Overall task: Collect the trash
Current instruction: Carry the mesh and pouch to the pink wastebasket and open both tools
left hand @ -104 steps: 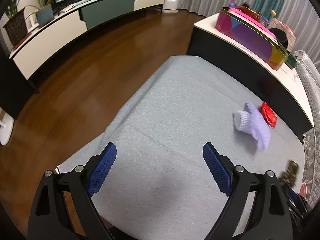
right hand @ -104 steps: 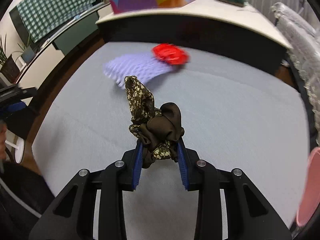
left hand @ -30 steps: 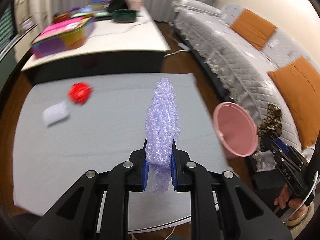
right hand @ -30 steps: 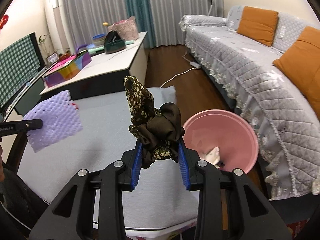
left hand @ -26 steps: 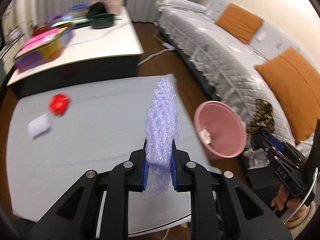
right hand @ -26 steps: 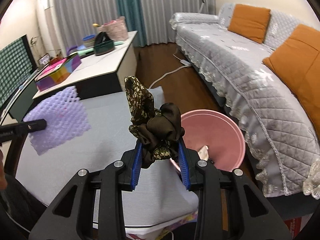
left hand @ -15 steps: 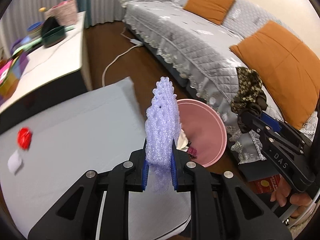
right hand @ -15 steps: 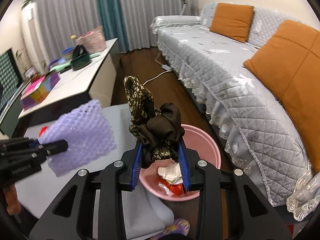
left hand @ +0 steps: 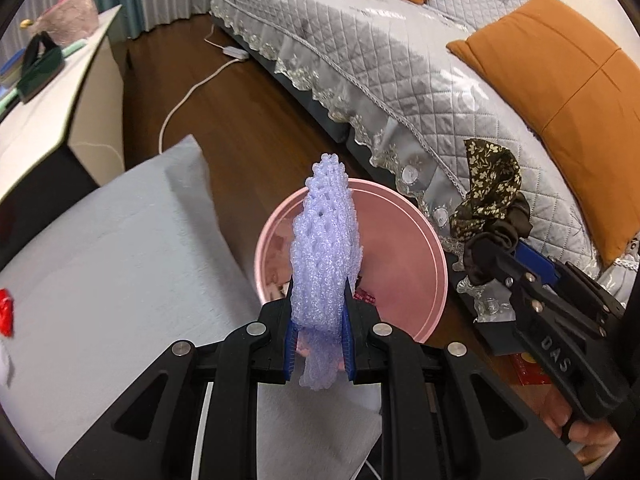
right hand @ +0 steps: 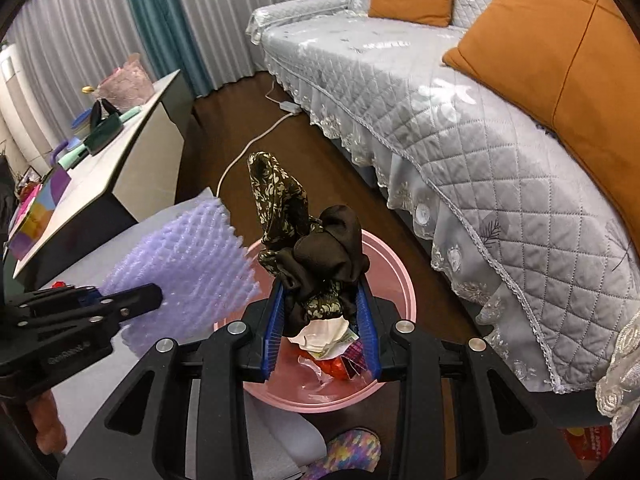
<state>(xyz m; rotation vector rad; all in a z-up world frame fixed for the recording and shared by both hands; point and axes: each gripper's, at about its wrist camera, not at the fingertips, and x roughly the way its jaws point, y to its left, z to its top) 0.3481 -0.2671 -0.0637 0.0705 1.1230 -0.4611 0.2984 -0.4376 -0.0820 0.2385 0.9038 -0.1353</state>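
My left gripper point(left hand: 319, 330) is shut on a lilac foam net sleeve point(left hand: 325, 248) and holds it upright over the near rim of the pink bin point(left hand: 424, 248). The sleeve also shows in the right wrist view point(right hand: 188, 264). My right gripper point(right hand: 320, 316) is shut on a dark brown floral scrunchie point(right hand: 316, 256) and holds it above the pink bin point(right hand: 396, 276), which stands on the floor and holds paper and red wrappers point(right hand: 328, 344). The scrunchie shows in the left wrist view point(left hand: 492, 196) beside the bin.
The grey-covered table point(left hand: 100, 280) lies at the left with a red wrapper point(left hand: 5, 312) at its far edge. A grey quilted sofa point(right hand: 500, 128) with orange cushions point(right hand: 560, 40) runs along the right. A white side table point(right hand: 120, 152) and a cable point(right hand: 248, 148) stand behind.
Both grippers have swung from the table towards the bin. The sleeve and the scrunchie now hang over the bin, still gripped.
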